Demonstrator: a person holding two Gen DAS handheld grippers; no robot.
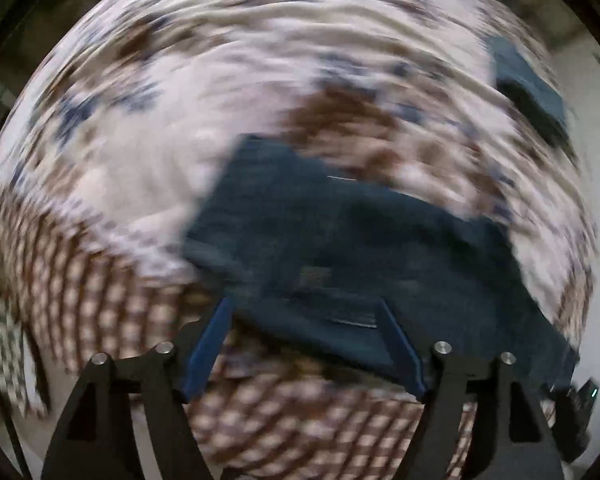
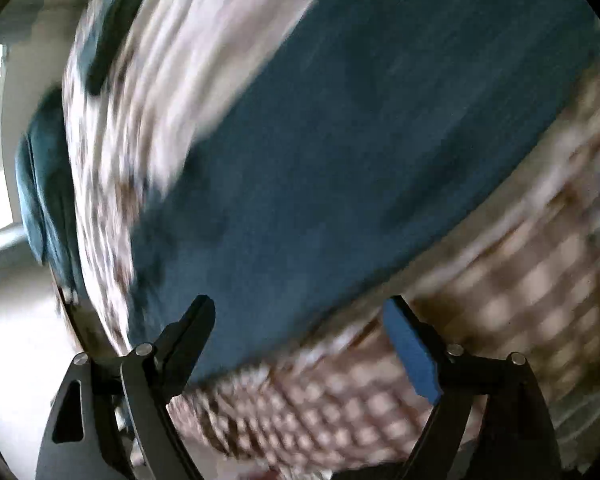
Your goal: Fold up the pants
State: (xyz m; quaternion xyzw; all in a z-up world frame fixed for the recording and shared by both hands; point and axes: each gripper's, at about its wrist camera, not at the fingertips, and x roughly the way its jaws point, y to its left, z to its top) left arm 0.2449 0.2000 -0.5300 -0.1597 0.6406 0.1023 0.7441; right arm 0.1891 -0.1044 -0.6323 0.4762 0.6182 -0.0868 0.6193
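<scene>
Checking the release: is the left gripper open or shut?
Open. The left gripper's blue pads stand wide apart above the dark blue denim pants, nothing pinched between them.

Pants [image 1: 340,240] spread flat on bedcover [image 1: 160,120] — second folded garment [image 1: 528,84], seemingly, lying apart toward far right edge.

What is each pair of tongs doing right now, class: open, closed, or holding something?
Left tongs: open, holding nothing, above the dark blue pants.
Right tongs: open, holding nothing, pants ahead.
</scene>
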